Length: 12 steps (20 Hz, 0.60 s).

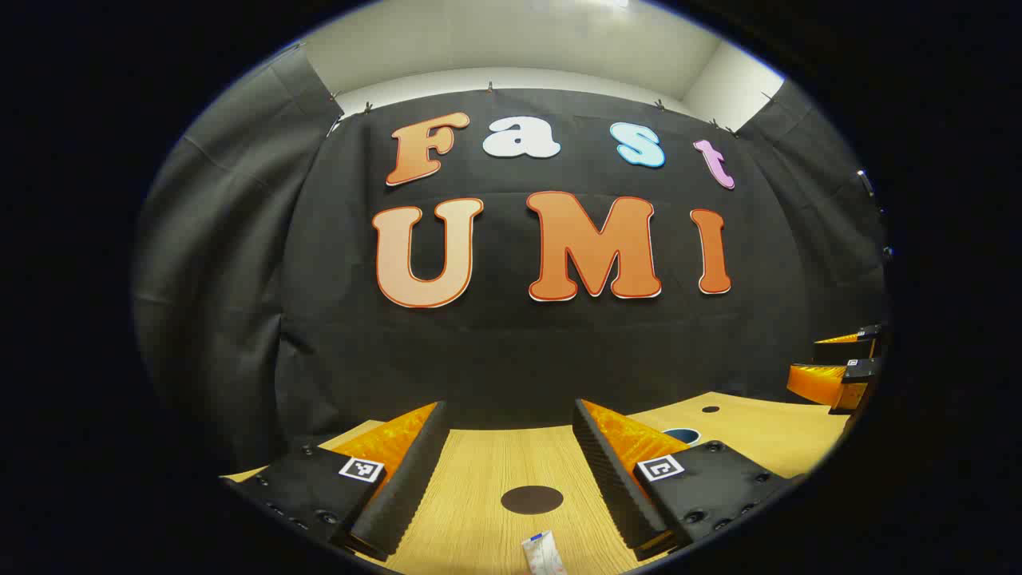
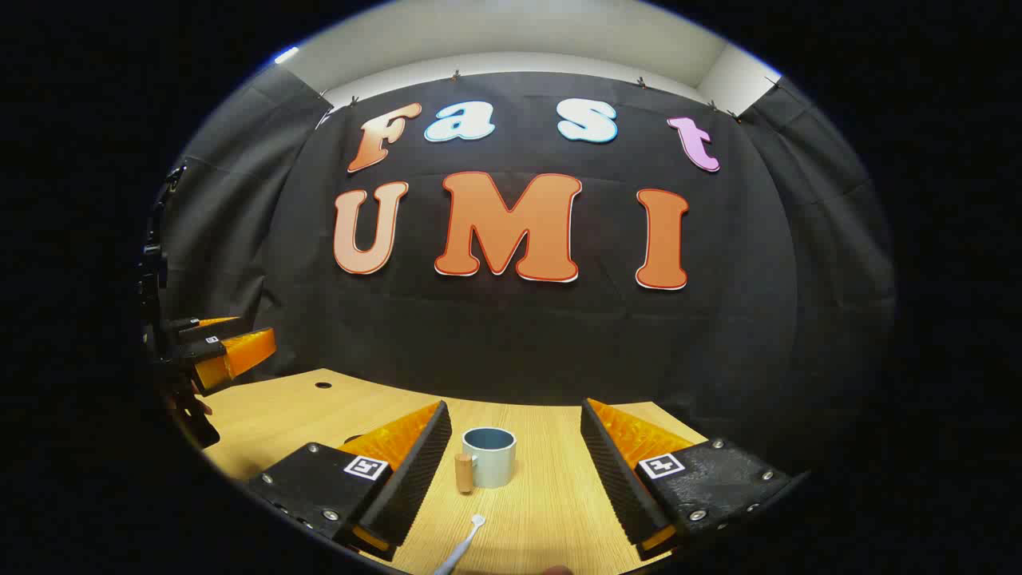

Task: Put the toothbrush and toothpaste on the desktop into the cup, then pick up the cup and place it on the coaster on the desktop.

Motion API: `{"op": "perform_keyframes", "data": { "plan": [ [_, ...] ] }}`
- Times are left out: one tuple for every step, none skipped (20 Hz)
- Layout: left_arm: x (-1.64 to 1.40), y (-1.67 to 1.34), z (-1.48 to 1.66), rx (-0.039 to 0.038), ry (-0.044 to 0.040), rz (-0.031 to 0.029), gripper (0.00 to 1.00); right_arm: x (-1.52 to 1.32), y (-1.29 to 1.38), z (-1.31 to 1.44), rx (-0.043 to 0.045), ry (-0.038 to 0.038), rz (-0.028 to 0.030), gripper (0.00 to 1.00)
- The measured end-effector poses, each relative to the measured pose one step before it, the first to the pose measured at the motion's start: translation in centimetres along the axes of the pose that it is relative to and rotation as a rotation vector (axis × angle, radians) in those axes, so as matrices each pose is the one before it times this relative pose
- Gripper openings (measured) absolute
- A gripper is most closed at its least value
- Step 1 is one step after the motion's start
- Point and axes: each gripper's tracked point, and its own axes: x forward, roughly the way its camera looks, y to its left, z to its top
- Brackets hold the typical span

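The toothpaste [image 1: 544,555] and toothbrush [image 2: 459,551] run off the bottom edge; the cup [image 1: 681,435] sits half hidden.

A black cloth wall [image 1: 511,343] hangs in soft folds across the back of the booth and wraps round both sides, toward nine and three o'clock. Small clips pin its top edge to a pale white wall [image 2: 511,60] above, at twelve o'clock, where a plain ceiling [image 1: 511,32] begins. At six o'clock lies a light wood-grain worktop [image 2: 263,415] with a small dark round hole [image 2: 322,385] near its far edge.
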Motion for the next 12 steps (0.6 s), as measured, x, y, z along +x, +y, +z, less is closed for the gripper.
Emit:
{"op": "perform_keyframes", "data": {
  "plan": [
    [-0.031,0.043,0.015,-0.00037,0.00004,0.00154,0.99,-0.007,0.080,-0.057,0.00083,0.00030,0.00082,0.98],
    [0.007,-0.074,-0.090,0.00104,0.00155,-0.00251,0.99,-0.039,-0.060,-0.025,0.00017,0.00235,-0.00092,0.98],
    [-0.045,-0.055,0.142,-0.00020,-0.00050,0.00096,0.99,0.029,-0.055,-0.086,0.00095,0.00252,-0.00011,0.98],
    [-0.015,-0.116,0.039,-0.00038,0.00074,-0.00298,0.99,-0.009,0.047,-0.071,0.00044,0.00250,-0.00066,0.98],
    [-0.137,-0.056,-0.068,0.00036,-0.00180,-0.00188,0.99,-0.021,0.011,-0.012,0.00157,0.00141,0.00046,0.98],
    [0.046,-0.066,0.044,0.00030,0.00128,-0.00112,0.99,-0.017,-0.042,0.017,0.00153,0.00038,-0.00108,0.98],
    [0.071,-0.118,-0.069,0.00122,0.00042,-0.00272,0.99,-0.018,-0.021,-0.052,0.00139,0.00207,-0.00246,0.98],
    [0.084,-0.147,0.055,0.00280,0.00050,0.00085,0.99,0.004,0.000,-0.043,0.00188,0.00109,-0.00038,0.98],
    [-0.105,-0.022,-0.114,0.00248,-0.00086,-0.00112,0.99,-0.020,-0.035,0.043,0.00235,0.00118,-0.00091,0.98],
    [-0.017,-0.125,0.058,0.00166,0.00008,-0.00155,0.99,0.024,0.027,-0.048,0.00129,0.00114,0.00072,0.98],
    [-0.057,-0.100,0.032,0.00107,-0.00054,-0.00065,0.99,0.001,-0.055,-0.003,0.00094,0.00199,-0.00244,0.98],
    [0.092,-0.129,-0.042,-0.00029,0.00155,-0.00172,0.99,-0.019,0.011,0.006,0.00134,0.00013,0.00055,0.98]
  ]
}}
